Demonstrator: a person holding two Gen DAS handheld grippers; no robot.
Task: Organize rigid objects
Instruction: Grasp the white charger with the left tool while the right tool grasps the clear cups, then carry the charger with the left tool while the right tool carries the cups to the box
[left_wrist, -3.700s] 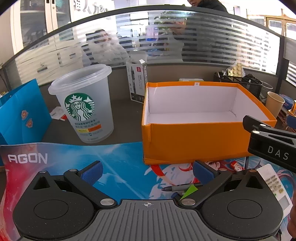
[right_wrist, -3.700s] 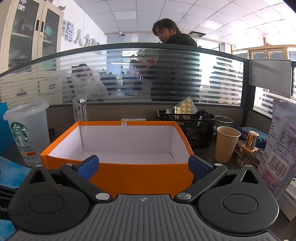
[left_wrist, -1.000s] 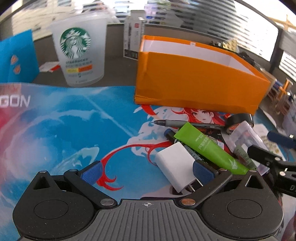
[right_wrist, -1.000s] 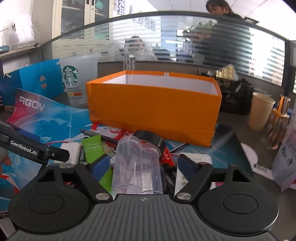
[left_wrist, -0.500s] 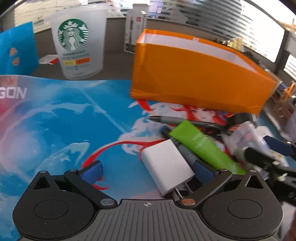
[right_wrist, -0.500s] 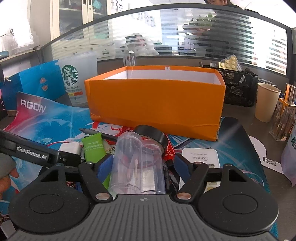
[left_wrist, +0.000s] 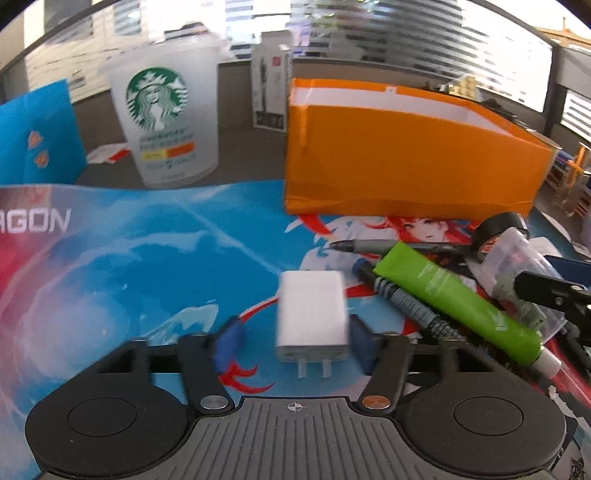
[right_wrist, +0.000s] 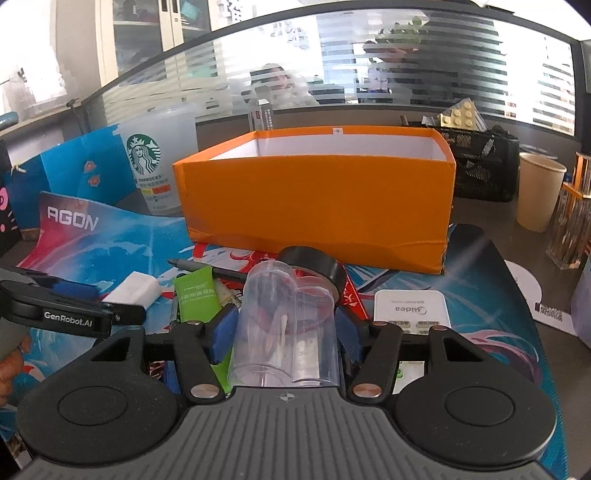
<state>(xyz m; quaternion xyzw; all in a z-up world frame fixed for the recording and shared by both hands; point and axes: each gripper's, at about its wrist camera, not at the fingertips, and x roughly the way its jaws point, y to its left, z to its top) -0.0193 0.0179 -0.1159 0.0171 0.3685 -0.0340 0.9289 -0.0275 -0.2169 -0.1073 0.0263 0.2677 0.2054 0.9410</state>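
Observation:
An orange box with a white inside stands at the back of the mat, also in the right wrist view. A pile lies before it: a white charger plug, a green tube, pens, black tape, a white remote. My left gripper is closing around the charger; its right pad touches it, the left pad stands apart. My right gripper is shut on a clear plastic container.
A Starbucks cup and a blue paper bag stand at the back left. A small carton stands behind the box. A black mesh basket and a paper cup stand to the right.
My left gripper has moved over the white charger and its fingers have narrowed around it. My right gripper has closed on the clear container.

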